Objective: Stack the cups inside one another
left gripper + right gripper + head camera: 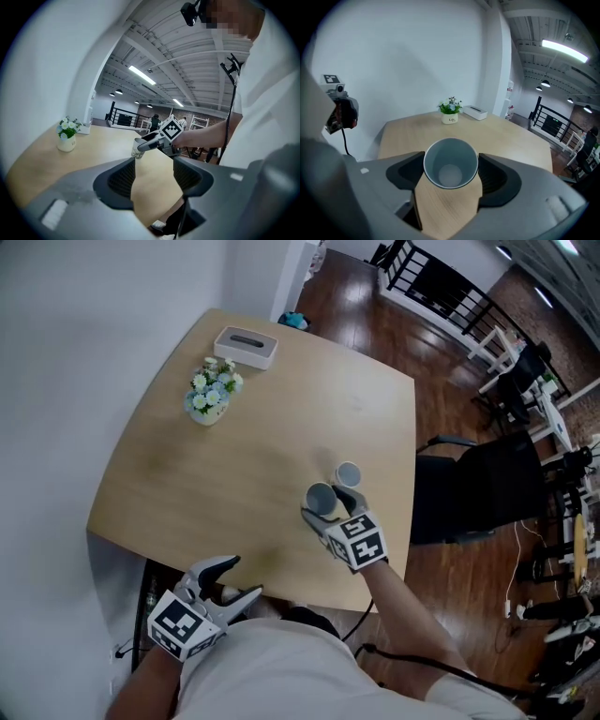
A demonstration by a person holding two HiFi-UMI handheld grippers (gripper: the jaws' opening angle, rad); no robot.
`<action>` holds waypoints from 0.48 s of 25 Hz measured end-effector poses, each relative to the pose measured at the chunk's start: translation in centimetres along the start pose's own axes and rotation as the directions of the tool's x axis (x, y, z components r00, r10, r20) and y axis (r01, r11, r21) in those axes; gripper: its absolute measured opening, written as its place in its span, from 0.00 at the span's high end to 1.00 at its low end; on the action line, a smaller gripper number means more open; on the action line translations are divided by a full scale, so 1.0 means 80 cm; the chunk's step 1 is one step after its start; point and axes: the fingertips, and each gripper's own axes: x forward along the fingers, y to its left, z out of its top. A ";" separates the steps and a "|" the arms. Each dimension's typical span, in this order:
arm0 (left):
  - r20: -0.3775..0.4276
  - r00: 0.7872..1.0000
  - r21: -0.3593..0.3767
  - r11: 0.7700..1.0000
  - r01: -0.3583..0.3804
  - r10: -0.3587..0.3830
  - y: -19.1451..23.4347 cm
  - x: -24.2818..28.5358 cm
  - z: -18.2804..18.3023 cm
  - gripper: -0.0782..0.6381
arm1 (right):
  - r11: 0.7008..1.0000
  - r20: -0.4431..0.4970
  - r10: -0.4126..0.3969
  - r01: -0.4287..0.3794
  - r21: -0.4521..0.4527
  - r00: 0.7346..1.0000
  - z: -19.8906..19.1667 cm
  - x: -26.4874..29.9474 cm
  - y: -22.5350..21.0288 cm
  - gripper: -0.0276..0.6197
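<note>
Two paper cups are near the right edge of the wooden table (187, 484). My right gripper (324, 503) is shut on the nearer cup (321, 497). In the right gripper view that cup (450, 163) sits between the jaws of the right gripper (451, 171), its open mouth turned toward the camera and its inside empty. The second cup (348, 472) stands upright just beyond it, free. My left gripper (246, 577) hangs open at the table's front edge, well to the left of both cups. Nothing lies between the jaws of the left gripper (153, 176), which looks toward the held cup (137, 149).
A small pot of flowers (211, 395) and a white tissue box (246, 345) stand at the table's far left corner. A black office chair (478, 484) is beside the table's right edge. A white wall runs along the left.
</note>
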 end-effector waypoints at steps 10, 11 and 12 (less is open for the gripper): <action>0.030 0.999 -0.013 1.000 -0.023 0.023 -0.034 0.073 0.022 0.51 | 0.997 0.036 -0.077 0.077 -0.001 0.996 0.003 -0.051 -0.138 0.40; 0.030 0.999 -0.017 0.999 -0.030 0.031 -0.036 0.078 0.022 0.51 | 0.997 0.040 -0.077 0.077 -0.001 0.996 0.003 -0.050 -0.148 0.40; 0.030 0.999 -0.021 0.999 -0.038 0.038 -0.038 0.082 0.022 0.51 | 0.997 0.044 -0.076 0.076 -0.003 0.996 0.004 -0.047 -0.156 0.40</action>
